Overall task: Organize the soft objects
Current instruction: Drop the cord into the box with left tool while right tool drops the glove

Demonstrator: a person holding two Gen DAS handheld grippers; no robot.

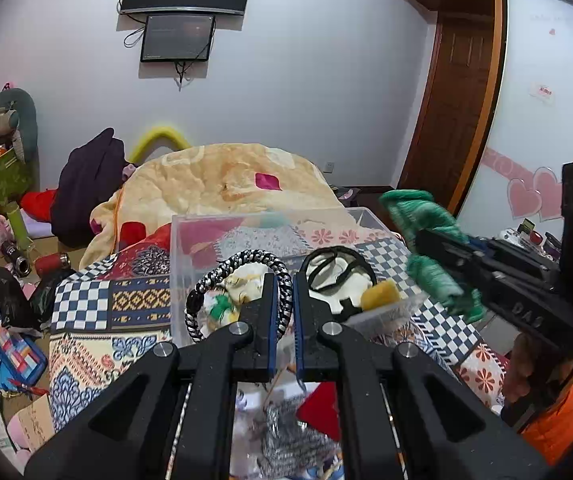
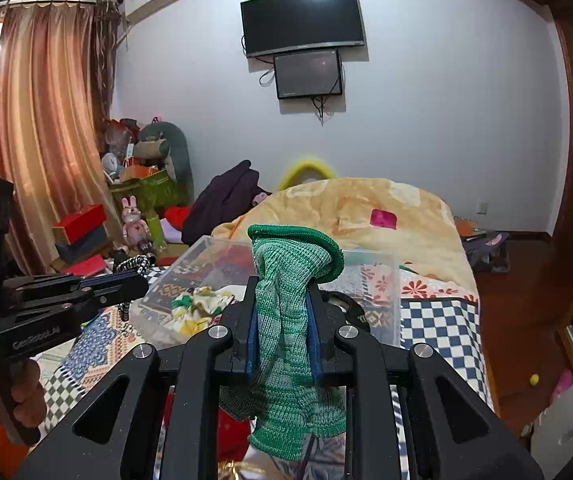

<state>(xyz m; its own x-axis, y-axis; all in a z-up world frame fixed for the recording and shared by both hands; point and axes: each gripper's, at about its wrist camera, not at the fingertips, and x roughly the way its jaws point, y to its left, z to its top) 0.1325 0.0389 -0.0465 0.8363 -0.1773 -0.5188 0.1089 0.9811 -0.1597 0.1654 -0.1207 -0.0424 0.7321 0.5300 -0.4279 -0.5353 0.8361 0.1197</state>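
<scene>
Green knit glove (image 2: pixel 286 300) clamped in right claw (image 2: pixel 283 320), held up just over near edge of clear plastic bin (image 2: pixel 374 264) on patterned bed cover (image 2: pixel 438 320). Black-and-white braided cord (image 1: pixel 282 292) pinched in left claw (image 1: pixel 285 304), looping over bin. Yellow sponge (image 1: pixel 380 293), crumpled cloth (image 2: pixel 196 306) inside bin.

A bed (image 1: pixel 86 312) with a patchwork cover fills the lower centre, bearing a clear plastic box (image 1: pixel 182 264) at mid-frame and a heaped yellow blanket (image 1: pixel 214 176) behind.
</scene>
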